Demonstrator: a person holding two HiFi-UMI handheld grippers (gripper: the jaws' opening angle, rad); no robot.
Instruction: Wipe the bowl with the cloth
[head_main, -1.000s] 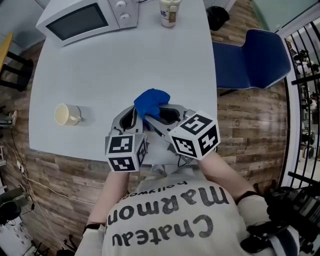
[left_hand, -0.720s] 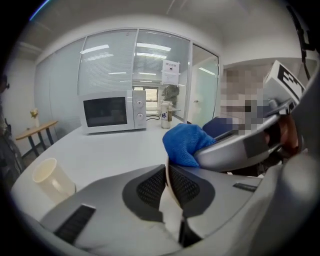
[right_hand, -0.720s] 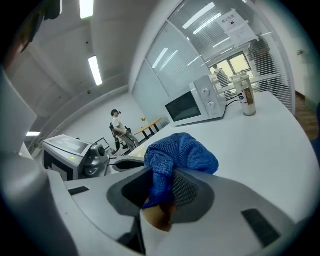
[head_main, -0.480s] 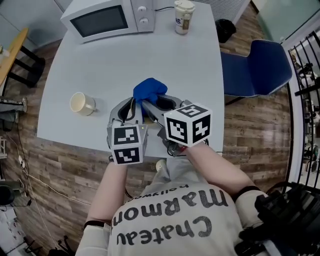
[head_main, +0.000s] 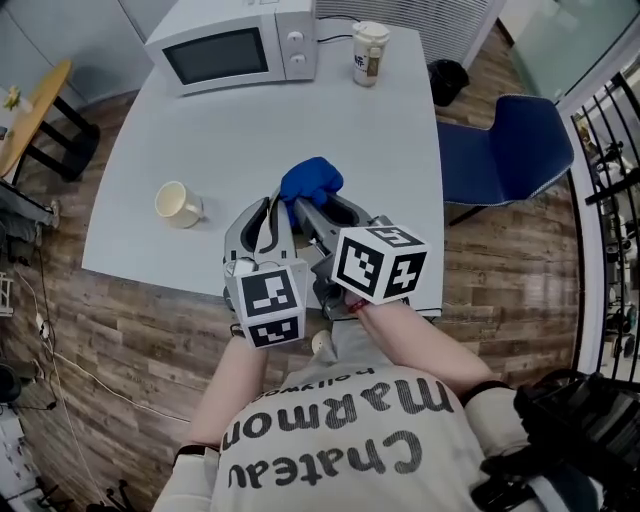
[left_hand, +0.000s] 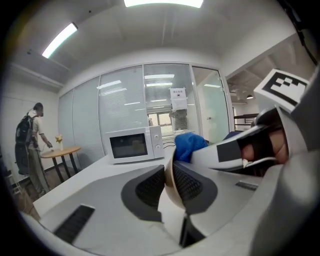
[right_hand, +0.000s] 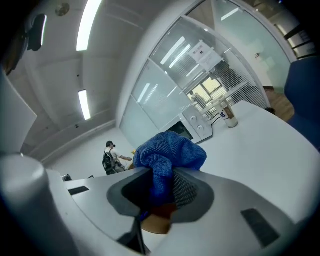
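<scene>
At the left of the head view a cream mug (head_main: 180, 204) stood alone on the pale worktop (head_main: 200, 130), well apart from everything else. At the upper left centre, a white microwave (head_main: 235, 45) sat at the far edge. In the lower centre, over the near edge of the worktop, the left tool (left_hand: 169, 174) had the bowl (left_hand: 171, 190) standing on edge between its jaws. The jaws were opening, yet both pads lay close against the thin cream wall just under the rim. Just right of the bowl was the blue cloth (head_main: 312, 180), bunched into a rounded wad. The right tool (right_hand: 160, 192) was clenched on it, with most of the wad bulging out beyond the jaw tips. A lidded paper cup (head_main: 370, 52) stood at the top centre, just right of the microwave. A blue chair (head_main: 500, 160) stood on the wood floor at the right.
</scene>
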